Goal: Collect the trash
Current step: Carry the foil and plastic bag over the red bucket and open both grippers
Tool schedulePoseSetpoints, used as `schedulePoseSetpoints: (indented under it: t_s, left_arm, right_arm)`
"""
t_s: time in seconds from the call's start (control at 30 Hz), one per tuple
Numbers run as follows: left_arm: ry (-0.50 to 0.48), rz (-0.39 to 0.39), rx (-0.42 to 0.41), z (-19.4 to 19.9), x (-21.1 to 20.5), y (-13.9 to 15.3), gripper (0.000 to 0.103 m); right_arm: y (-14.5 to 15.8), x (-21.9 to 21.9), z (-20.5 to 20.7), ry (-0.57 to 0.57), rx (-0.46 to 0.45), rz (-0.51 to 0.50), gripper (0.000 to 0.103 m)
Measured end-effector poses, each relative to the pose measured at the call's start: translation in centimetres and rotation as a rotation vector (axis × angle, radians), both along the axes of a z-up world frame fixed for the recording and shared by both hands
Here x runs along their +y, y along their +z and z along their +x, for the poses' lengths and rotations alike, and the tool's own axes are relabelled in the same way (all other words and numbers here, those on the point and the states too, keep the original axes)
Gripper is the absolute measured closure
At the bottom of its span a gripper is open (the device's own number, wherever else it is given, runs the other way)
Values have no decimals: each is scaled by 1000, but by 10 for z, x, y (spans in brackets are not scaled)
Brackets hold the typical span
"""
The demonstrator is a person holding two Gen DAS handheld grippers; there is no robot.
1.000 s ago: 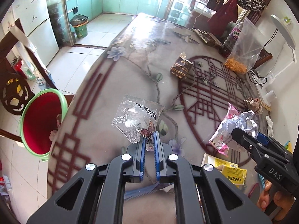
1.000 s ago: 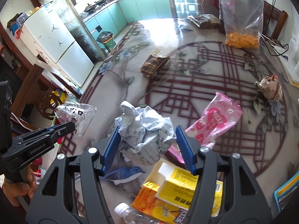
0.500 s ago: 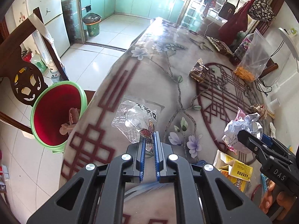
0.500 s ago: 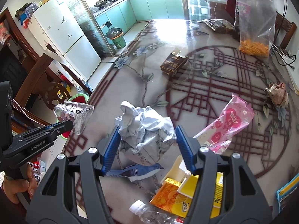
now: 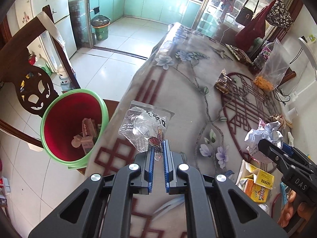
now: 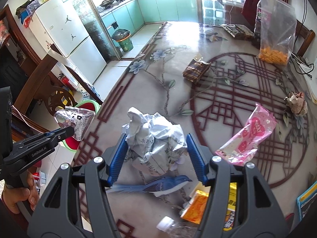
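The room was a kitchen-diner with a pale tiled floor (image 5: 126, 45), teal cabinets (image 5: 158, 6) at the far wall and a white fridge (image 6: 65, 33) to the left. The counter (image 5: 190, 91) wore a glossy cloth patterned with flowers and dark red lattice. On it lay a brown packet (image 6: 196, 70), a pink wrapper (image 6: 247, 136), a clear bag of orange snacks (image 6: 275, 37) and yellow cartons (image 5: 257, 184). A red bin (image 5: 73, 123) with a green rim stood on the floor beside the counter's left edge, with some trash inside.

The left fingers (image 5: 158, 154) were pinched almost fully together on a corner of a clear printed bag (image 5: 144, 129), held above the counter's edge near the bin. The right fingers (image 6: 156, 154) stood partly apart, clamped on either side of a crumpled paper ball (image 6: 156, 138) lifted above the counter.

Compared with a second earlier, both loads had travelled toward the counter's left edge: the bin had come much nearer in the left view, its contents now visible, while neither grip had changed.
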State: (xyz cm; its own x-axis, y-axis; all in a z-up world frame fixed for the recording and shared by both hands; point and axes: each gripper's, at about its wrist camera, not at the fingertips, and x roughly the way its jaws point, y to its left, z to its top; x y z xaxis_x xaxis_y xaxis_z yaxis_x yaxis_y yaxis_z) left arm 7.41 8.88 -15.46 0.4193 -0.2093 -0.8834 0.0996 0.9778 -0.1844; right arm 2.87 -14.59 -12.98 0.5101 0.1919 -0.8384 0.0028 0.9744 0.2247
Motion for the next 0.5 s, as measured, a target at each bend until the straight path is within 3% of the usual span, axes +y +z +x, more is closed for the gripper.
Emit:
schedulePoseSetpoints:
  t_s: [0.5]
  left_arm:
    - [-16,7,12,26,68,-8,97]
  right_arm:
    - [5,59,11,-37,4,-14,45]
